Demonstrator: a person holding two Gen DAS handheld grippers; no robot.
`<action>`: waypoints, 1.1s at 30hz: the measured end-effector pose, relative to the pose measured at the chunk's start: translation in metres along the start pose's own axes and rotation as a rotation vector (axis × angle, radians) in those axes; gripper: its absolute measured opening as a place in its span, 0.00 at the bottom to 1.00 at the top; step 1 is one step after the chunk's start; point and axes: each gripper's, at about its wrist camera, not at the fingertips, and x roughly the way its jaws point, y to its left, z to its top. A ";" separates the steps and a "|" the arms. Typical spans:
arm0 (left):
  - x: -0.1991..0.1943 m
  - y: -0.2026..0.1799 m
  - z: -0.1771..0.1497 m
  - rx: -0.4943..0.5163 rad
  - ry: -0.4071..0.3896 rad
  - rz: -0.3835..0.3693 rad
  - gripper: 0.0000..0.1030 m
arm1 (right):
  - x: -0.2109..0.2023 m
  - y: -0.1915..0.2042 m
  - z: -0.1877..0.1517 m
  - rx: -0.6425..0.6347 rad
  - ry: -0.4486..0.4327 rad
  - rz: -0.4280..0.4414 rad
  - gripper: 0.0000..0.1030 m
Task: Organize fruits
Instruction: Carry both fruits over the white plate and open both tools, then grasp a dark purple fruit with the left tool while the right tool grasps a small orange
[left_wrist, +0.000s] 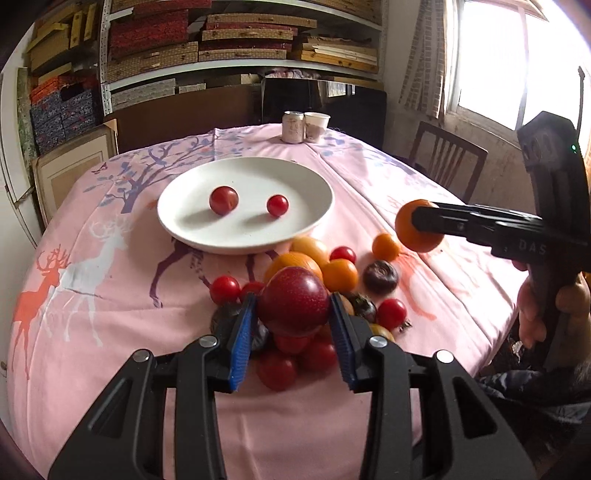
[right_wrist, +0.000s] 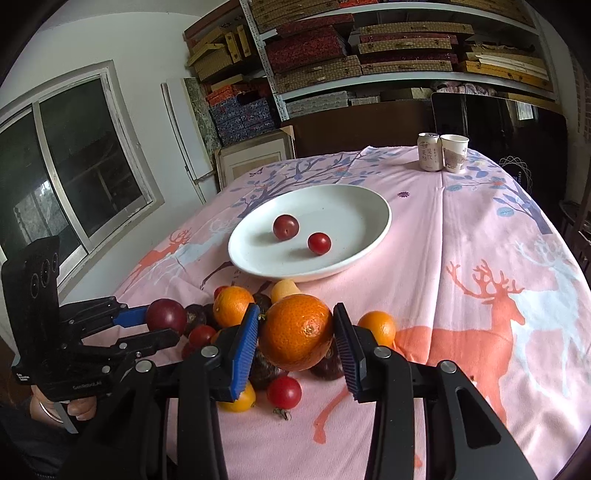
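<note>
The tabletop (left_wrist: 92, 332) is covered by a pink deer-print cloth; shelves of boxes (left_wrist: 243, 40) are seen behind. A plum (left_wrist: 293, 301) is clamped in the left gripper (left_wrist: 293, 325) fingers, an orange (right_wrist: 295, 332) in the right gripper (right_wrist: 295, 341), above the fruit pile (left_wrist: 332, 266) beside the plate (left_wrist: 177, 218).

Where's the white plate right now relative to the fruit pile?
The white plate sits mid-table on the pink cloth, just beyond the fruit pile, holding two red fruits; a can and paper cup stand behind it.
</note>
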 end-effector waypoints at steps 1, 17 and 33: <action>0.005 0.005 0.008 -0.007 -0.006 0.009 0.37 | 0.004 0.000 0.008 -0.001 -0.004 0.002 0.40; 0.111 0.057 0.076 -0.093 0.096 0.077 0.68 | 0.112 -0.023 0.069 0.064 0.100 -0.043 0.47; 0.003 0.027 -0.023 0.038 0.042 0.083 0.68 | 0.030 -0.041 -0.015 0.077 0.070 -0.139 0.49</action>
